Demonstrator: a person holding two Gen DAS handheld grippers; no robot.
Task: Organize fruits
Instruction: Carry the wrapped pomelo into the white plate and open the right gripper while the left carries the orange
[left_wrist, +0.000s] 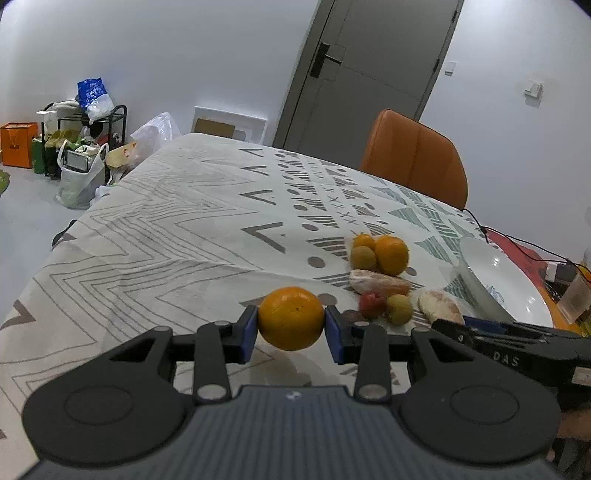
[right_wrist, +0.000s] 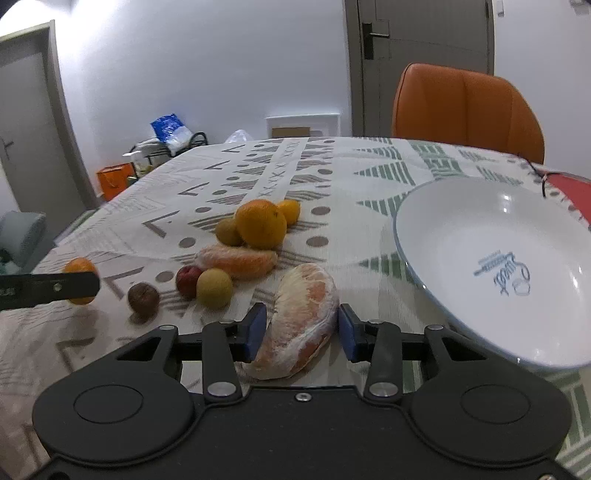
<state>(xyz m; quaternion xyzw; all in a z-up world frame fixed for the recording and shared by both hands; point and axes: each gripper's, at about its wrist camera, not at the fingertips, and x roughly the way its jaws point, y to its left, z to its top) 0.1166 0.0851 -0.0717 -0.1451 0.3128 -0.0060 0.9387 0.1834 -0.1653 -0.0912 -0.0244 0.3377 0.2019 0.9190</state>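
Left wrist view, left gripper (left_wrist: 291, 334): clenched on an orange (left_wrist: 291, 318), both blue pads pressed to its sides; the fruit appears lifted clear of the patterned tablecloth (left_wrist: 147, 229)
Left wrist view, loose fruit: a second orange (left_wrist: 391, 255) touching two smaller round fruits, a wrapped pomelo piece (left_wrist: 376, 282), a red fruit (left_wrist: 371, 305) and a yellow-green one (left_wrist: 399, 308) side by side
Left wrist view, plate (left_wrist: 517, 295): white, empty, well off to the right of the held orange, past the fruit cluster
Right wrist view, right gripper (right_wrist: 301, 334): jaws spread around a wrapped pomelo segment (right_wrist: 301, 319); the left pad touches it, the right pad looks a hair apart, so it is probably not yet squeezed, though the angle makes this hard to tell
Right wrist view, plate (right_wrist: 491, 266): just right of the segment, its rim tilted toward the camera
Right wrist view, others: a brown fruit (right_wrist: 143, 298) alone near the left, the held orange (right_wrist: 79, 267) partly behind the left gripper's finger
Step in hand: one fruit picked up, a second being straddled for a grasp
Next move calls for: closing gently on the soft segment, then carrying each fruit over the rim and releasing low into the plate
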